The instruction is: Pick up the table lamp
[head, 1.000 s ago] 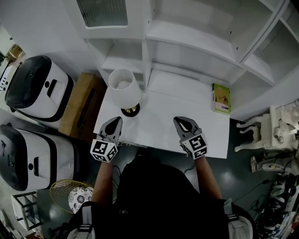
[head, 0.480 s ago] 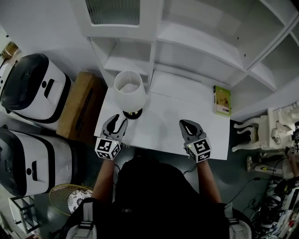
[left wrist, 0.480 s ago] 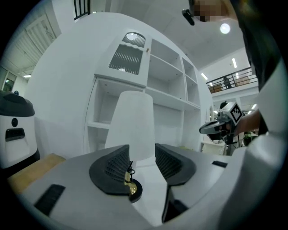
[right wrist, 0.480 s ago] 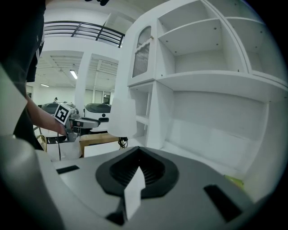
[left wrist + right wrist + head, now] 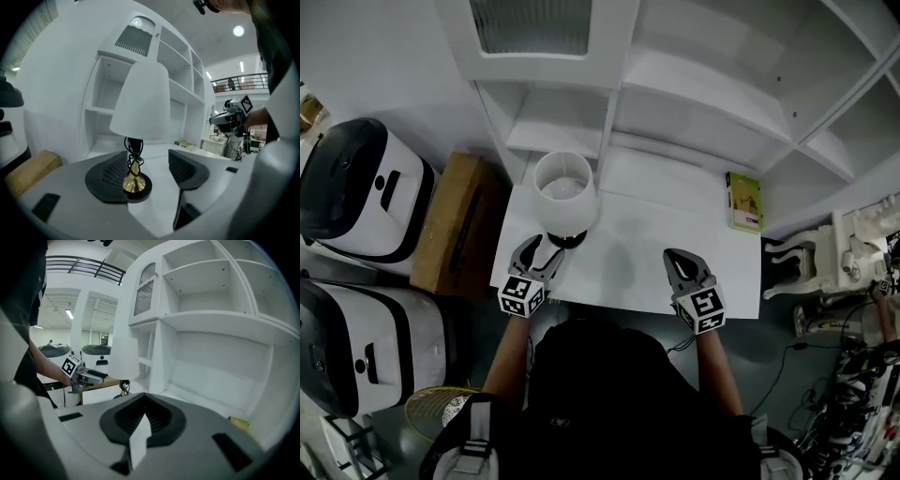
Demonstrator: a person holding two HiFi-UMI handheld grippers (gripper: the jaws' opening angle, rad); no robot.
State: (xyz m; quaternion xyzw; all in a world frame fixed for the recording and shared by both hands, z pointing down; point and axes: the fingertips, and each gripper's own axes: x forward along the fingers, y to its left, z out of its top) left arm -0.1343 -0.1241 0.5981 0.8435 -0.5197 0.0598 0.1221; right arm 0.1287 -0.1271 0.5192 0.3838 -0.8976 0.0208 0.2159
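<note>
White desk (image 5: 656, 258) bears the table lamp (image 5: 565, 187) at ten o'clock. Left gripper (image 5: 542, 247), at the lamp's six o'clock, is opening its jaws around the foot (image 5: 135, 183), untouched, seemingly to grasp it; right gripper (image 5: 682, 262) sits closed, empty.

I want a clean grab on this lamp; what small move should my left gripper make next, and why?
Probably nudge the left gripper forward and slightly left: its jaws are opening, and the lamp stem stands close to the left jaw, ungripped.
</note>
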